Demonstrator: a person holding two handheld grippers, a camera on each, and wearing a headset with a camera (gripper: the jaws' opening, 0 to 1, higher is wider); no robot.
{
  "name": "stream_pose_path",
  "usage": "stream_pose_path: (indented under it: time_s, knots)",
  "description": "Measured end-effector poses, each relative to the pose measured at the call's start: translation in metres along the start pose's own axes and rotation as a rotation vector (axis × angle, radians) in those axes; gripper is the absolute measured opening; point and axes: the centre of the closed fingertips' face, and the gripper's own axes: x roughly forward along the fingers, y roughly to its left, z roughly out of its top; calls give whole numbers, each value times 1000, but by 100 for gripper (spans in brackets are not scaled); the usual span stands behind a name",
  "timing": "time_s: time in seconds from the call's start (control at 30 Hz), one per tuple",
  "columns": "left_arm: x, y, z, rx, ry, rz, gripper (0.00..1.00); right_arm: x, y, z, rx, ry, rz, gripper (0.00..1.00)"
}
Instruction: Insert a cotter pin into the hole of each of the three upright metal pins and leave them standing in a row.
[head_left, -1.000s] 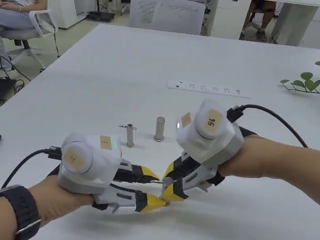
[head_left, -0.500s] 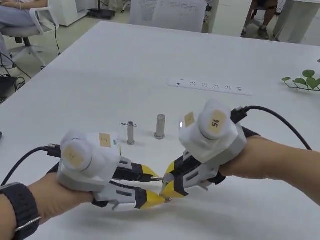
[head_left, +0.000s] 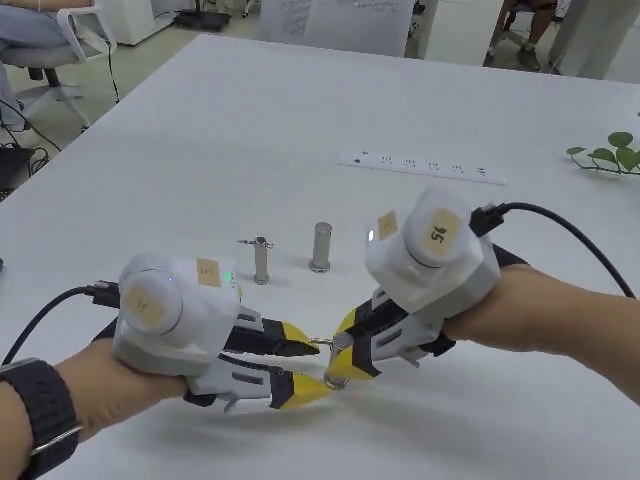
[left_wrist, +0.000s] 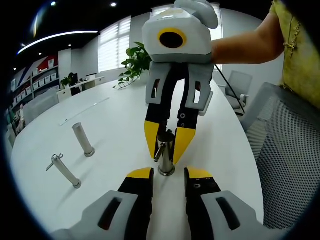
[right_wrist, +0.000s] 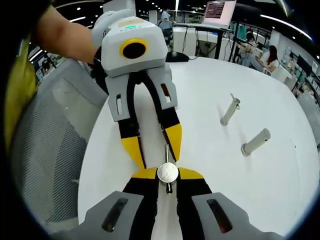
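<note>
— What have the right tongs (right_wrist: 168, 175) got?
— They are clenched on a steel pin (left_wrist: 166, 155), a short smooth cylinder with a flat round head and a flared foot. It stands upright on the near side of the white matte tabletop (head_left: 200, 130), and the yellow tips press it from both sides.
— And the left tongs (left_wrist: 169, 175)?
— Released: the tips stand apart, one on each side of the pin's foot, just clear of it.
— The cotter pin?
— A thin wire cotter pin (right_wrist: 166, 154) crosses the steel pin just under its head and shows on both sides of it, one end toward the left tongs.
— Anything changed from a second ago?
— Little. The two tongs stay tip to tip around the steel pin, and the left pin (head_left: 261, 262) and right pin (head_left: 321, 247) beyond them stand where they stood.
— How do those two look?
— Both upright, side by side. The left pin carries a looped cotter (head_left: 250, 243) through its top, the right pin is bare. Farther still lies a white power strip (head_left: 420, 165)
</note>
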Motion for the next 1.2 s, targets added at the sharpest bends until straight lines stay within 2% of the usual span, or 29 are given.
stream_pose_path:
  time_s: [0.13,0.5,0.77,0.9,1.2]
  knots:
    - [-1,2,1,-4,-3,6,23,-4,-9,5,22,-16,-6,12]
    - [-14,11,-2,-27,-10,43,22,-11,-54,20,40,-36,-47,12]
    - [-18,9,4,-28,-30,47,22,-10,-82,25,53,-40,-60,12]
    - [-19,9,6,-29,-42,50,21,-8,-92,25,62,-37,-64,12]
    - [-20,8,8,-34,-55,50,20,3,-102,27,44,-19,-50,12]
